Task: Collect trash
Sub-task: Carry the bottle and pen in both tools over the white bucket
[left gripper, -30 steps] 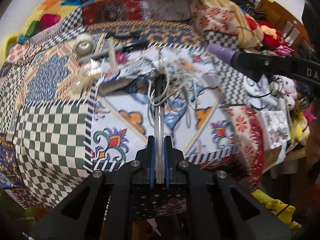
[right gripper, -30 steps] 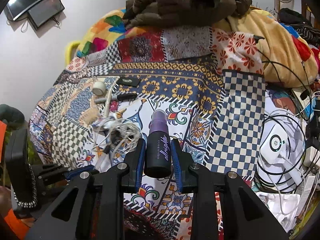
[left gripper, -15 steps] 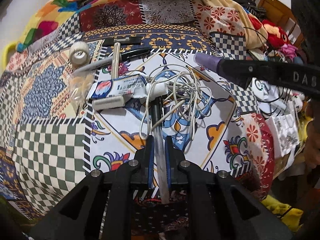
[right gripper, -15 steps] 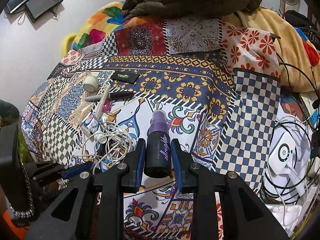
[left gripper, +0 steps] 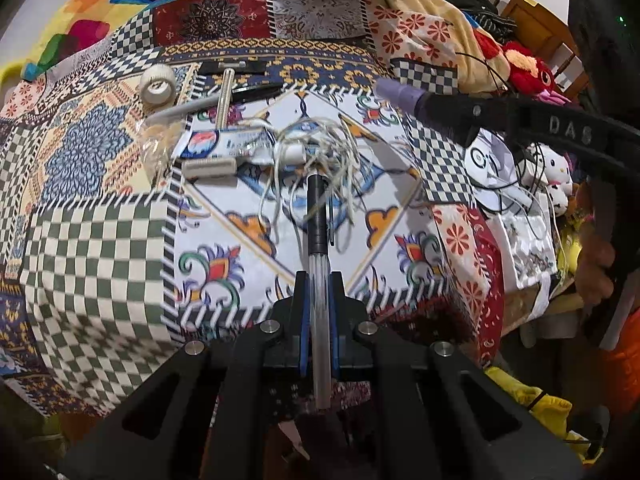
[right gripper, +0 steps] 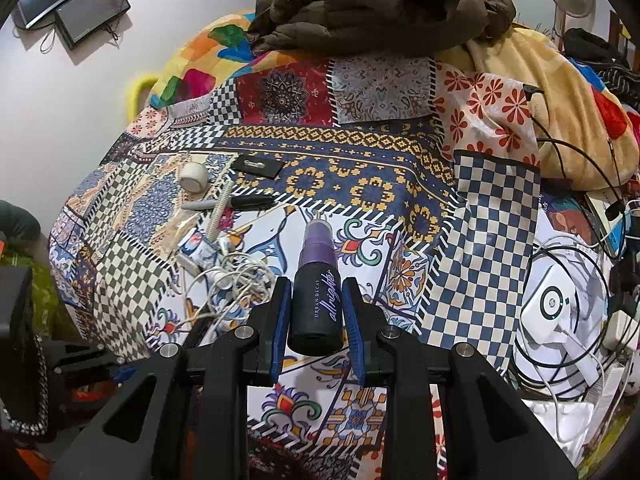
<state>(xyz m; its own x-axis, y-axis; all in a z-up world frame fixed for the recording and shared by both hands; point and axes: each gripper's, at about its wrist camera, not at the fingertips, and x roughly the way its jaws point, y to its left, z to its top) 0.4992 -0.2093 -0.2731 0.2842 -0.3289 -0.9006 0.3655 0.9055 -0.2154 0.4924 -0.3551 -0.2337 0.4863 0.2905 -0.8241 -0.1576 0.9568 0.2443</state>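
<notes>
1. Pen (left gripper: 318, 240) first: clear barrel, black cap end, sitting right in the left gripper (left gripper: 319, 292), whose jaws are squeezed together on the barrel. Cap end points away from the camera toward the cable mess, and the pen looks lifted clear of the bedspread (left gripper: 100, 248).

2. Spray bottle (right gripper: 316, 292) next: black body, purple cap, "Urban Decay all nighter" printed on it. The right gripper (right gripper: 316, 312) has its jaws clamped on the sides, cap pointing forward, held above the bed. From the left camera you can see the purple cap poking in from the right side.

3. Just past the pen tip there's a tangle of white cable (left gripper: 320, 156) lying on the white floral patch of the bedspread.

4. Touching that tangle on the left is a toothpaste tube (left gripper: 228, 144), with a small beige stick-shaped thing (left gripper: 208, 168) right in front of it. Can't tell what that one is.

5. Further back: a roll of white tape (left gripper: 159, 87), a black marker (right gripper: 250, 201), a grey pen-like thing (left gripper: 176, 110) beside it, and a pale ribbed stick (left gripper: 225, 98) lying across them. A flat black item (right gripper: 256, 167) sits behind those.

6. Crumpled clear plastic (left gripper: 158, 148) lies left of the toothpaste tube.

7. Off the bed's right edge there's a white device (right gripper: 554, 304) wrapped in cords, and a brown jacket (right gripper: 380, 4) is piled at the far end.
</notes>
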